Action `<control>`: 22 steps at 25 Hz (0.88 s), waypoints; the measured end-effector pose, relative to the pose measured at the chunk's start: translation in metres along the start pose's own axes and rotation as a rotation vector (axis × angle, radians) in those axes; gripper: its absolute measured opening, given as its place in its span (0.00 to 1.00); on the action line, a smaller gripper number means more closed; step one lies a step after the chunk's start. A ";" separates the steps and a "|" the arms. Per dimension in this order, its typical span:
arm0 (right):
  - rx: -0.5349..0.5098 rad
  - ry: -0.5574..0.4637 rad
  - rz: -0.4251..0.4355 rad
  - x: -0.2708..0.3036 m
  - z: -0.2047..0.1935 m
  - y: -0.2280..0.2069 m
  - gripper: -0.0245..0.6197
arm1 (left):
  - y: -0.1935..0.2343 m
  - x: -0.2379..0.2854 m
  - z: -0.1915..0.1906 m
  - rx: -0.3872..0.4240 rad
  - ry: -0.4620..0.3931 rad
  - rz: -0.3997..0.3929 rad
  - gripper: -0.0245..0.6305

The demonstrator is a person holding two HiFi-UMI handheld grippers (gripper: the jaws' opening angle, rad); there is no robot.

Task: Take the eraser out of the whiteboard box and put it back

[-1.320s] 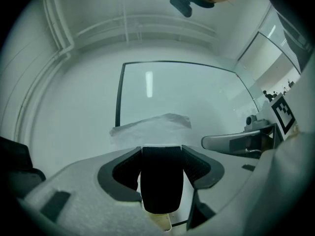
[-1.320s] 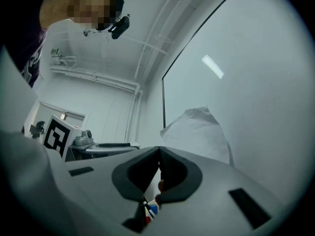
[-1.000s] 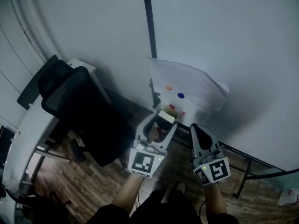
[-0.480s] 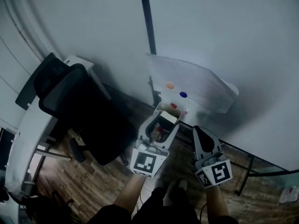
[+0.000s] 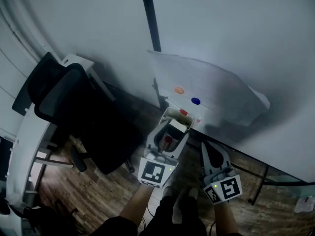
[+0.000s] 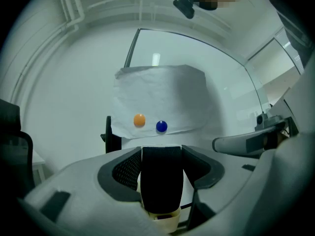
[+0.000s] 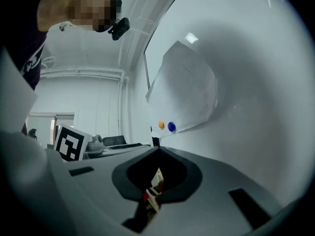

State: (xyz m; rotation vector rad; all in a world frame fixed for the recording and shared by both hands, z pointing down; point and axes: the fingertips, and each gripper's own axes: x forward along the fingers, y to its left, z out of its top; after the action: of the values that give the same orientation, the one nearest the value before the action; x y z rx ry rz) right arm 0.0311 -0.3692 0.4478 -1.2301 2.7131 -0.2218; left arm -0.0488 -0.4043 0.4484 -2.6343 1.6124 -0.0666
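Black eraser [image 6: 162,181] clamped between the left tongs [image 6: 161,152], apparently just above box [image 5: 171,111].

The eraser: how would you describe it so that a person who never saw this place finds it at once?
Find the whiteboard with a sheet of paper pinned by an orange magnet and a blue magnet. Just below those, the left claw is shut on the eraser. It is an oblong block, black pad on a cream body, not a round dot like the magnets.
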 end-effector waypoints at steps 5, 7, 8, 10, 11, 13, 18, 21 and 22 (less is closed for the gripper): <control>0.010 0.010 -0.010 0.002 -0.009 -0.006 0.04 | 0.004 0.008 -0.014 -0.010 0.017 -0.002 0.41; 0.010 0.015 -0.019 0.000 -0.010 -0.009 0.04 | 0.004 0.012 -0.017 -0.020 0.020 -0.002 0.41; 0.009 0.017 -0.024 -0.001 -0.011 -0.011 0.04 | 0.004 0.013 -0.019 -0.025 0.021 -0.002 0.41; 0.008 0.022 -0.032 -0.002 -0.014 -0.015 0.04 | 0.005 0.016 -0.024 -0.022 0.023 -0.002 0.41; 0.008 0.025 -0.036 -0.003 -0.017 -0.018 0.04 | 0.005 0.017 -0.028 -0.020 0.025 -0.003 0.41; 0.008 0.033 -0.045 -0.005 -0.021 -0.022 0.04 | 0.005 0.019 -0.035 -0.023 0.029 -0.002 0.41; 0.012 0.049 -0.063 -0.011 -0.032 -0.030 0.04 | 0.008 0.022 -0.055 -0.031 0.040 0.021 0.41; 0.015 0.057 -0.073 -0.016 -0.037 -0.033 0.04 | 0.009 0.024 -0.067 -0.028 0.055 0.027 0.41; 0.015 0.059 -0.076 -0.017 -0.038 -0.034 0.04 | 0.010 0.024 -0.069 -0.027 0.058 0.027 0.41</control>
State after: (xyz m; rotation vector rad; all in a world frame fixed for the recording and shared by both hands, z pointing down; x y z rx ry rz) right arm 0.0595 -0.3759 0.4934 -1.3447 2.7117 -0.2915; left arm -0.0506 -0.4318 0.5169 -2.6534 1.6781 -0.1219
